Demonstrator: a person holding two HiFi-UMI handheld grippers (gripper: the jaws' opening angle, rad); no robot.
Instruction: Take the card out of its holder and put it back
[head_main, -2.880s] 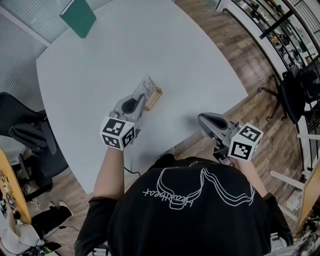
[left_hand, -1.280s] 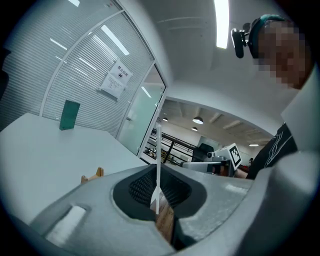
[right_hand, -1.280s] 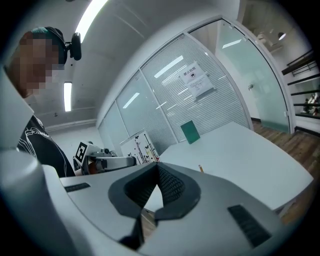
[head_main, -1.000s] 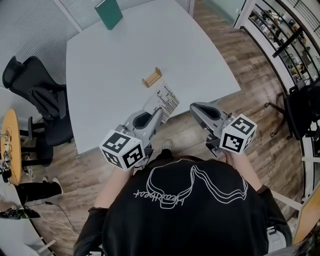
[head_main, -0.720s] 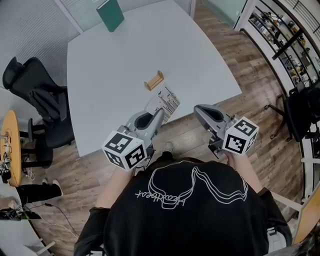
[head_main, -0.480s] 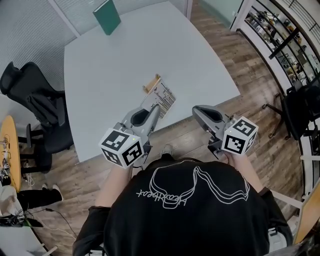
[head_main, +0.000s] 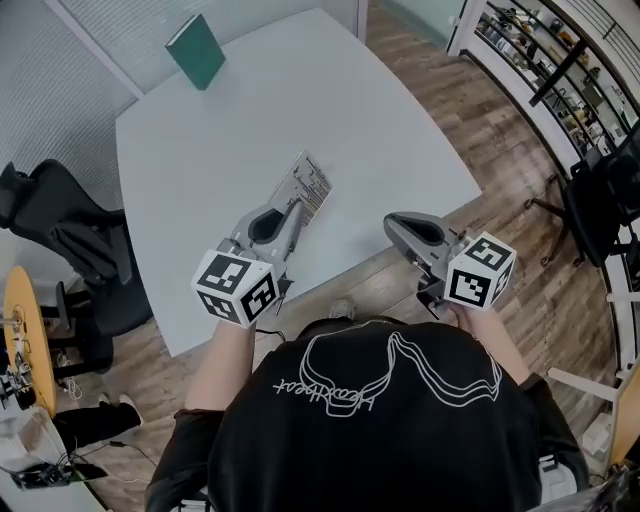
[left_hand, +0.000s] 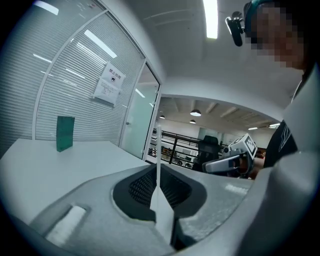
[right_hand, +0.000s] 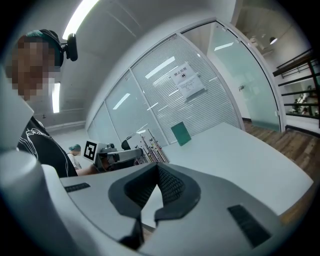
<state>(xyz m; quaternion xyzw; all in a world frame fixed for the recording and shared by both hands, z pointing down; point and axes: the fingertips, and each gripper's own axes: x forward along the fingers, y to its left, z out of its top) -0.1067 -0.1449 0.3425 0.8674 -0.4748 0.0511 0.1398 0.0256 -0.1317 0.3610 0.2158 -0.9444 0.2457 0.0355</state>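
Note:
My left gripper (head_main: 298, 207) is shut on a white printed card (head_main: 306, 184) and holds it upright over the middle of the grey table (head_main: 200, 140). From the left gripper view the card (left_hand: 157, 170) shows edge-on, clamped between the pads. The right gripper view shows the same card (right_hand: 148, 146) sticking up from the left gripper (right_hand: 122, 154). The card hides the wooden holder in the head view. My right gripper (head_main: 398, 226) is shut and empty; it hangs off the table's near edge, over the wooden floor.
A green book (head_main: 195, 50) stands at the table's far left corner. A black office chair (head_main: 60, 230) sits left of the table. Another dark chair (head_main: 600, 185) and shelving are at the right.
My left gripper has carried the card forward from the table's near edge to over the holder, which the card now covers. The right gripper has shifted only a little.

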